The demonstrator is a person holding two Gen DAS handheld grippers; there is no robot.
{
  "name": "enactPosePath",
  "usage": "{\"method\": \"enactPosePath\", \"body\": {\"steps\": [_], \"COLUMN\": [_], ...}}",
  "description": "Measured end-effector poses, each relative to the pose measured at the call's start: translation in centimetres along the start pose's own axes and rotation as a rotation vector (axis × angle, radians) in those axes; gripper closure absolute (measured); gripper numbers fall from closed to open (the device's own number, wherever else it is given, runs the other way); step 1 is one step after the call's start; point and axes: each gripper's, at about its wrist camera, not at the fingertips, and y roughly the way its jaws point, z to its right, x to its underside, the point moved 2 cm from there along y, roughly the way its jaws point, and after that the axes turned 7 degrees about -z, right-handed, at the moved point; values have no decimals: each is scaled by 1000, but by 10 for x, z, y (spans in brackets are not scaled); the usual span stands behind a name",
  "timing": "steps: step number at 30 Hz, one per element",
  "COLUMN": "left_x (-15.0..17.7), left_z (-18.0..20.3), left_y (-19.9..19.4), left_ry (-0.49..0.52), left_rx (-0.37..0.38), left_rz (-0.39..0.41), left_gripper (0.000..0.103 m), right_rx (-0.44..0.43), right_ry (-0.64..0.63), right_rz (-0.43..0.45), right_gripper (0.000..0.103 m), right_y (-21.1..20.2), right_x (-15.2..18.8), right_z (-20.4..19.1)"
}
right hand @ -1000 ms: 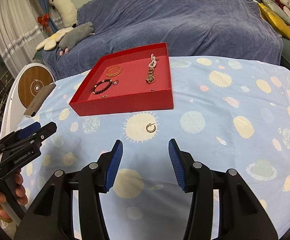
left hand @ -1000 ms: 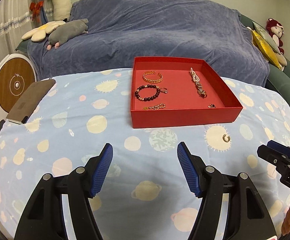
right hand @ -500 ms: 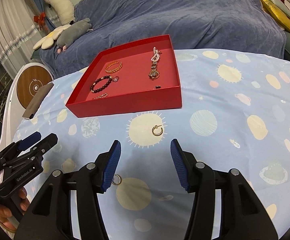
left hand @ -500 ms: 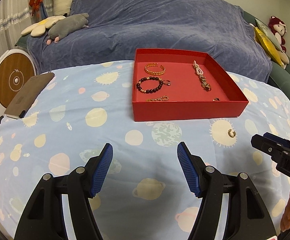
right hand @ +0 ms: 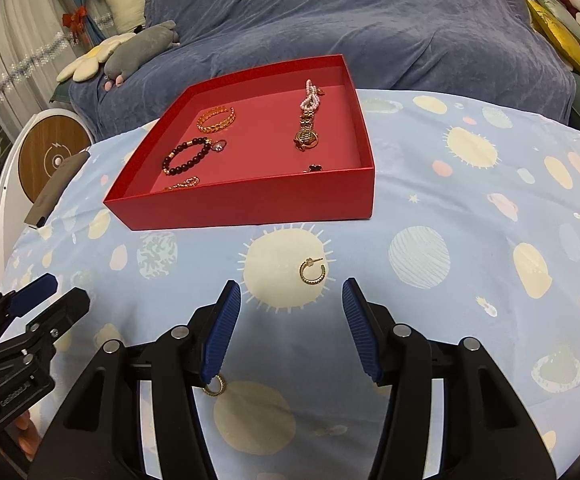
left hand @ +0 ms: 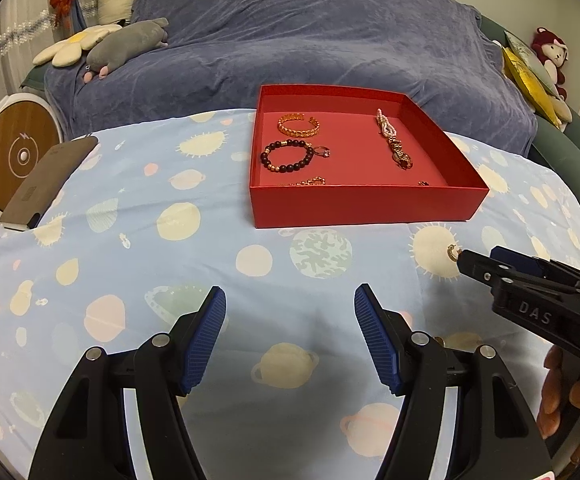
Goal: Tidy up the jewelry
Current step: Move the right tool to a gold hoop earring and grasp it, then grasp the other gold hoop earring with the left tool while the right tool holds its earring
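Your right gripper (right hand: 287, 312), jaws apart and empty, approaches the gold earring (right hand: 312, 271); lower, straddle it, then close.

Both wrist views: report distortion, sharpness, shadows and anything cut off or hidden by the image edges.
Left wrist view: strong fisheye bend, dark corners; the red cardboard tray is sharp, with soft light and faint shadows; the right hand-held gripper hides part of the gold hoop earring. Right wrist view: same bend; that earring is crisp; a second gold ring sits half hidden behind the gripper's finger.
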Motion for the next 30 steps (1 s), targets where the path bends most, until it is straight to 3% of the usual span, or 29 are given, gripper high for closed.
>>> {"method": "enactPosePath", "body": {"steps": [7, 11, 16, 18, 30], "left_x": [1, 2, 4, 4, 12], "left_z": [-4, -8, -14, -14, 15], "left_y": [2, 2, 2, 2, 8], "left_ry": [-5, -13, -24, -27, 39], "left_rx": [8, 7, 4, 4, 44], "left_rz": [-10, -14, -16, -17, -36], "left_gripper": [39, 39, 39, 39, 39], "right_rx": [32, 47, 77, 75, 56], "right_ry": [-4, -13, -28, -15, -13], "right_rz": [-14, -33, -24, -26, -28], "right_gripper": [55, 70, 77, 87, 87], "right_y": [22, 32, 32, 31, 12], "right_x": [-10, -9, -7, -8, 2], "right_z": [-3, -6, -6, -3, 12]}}
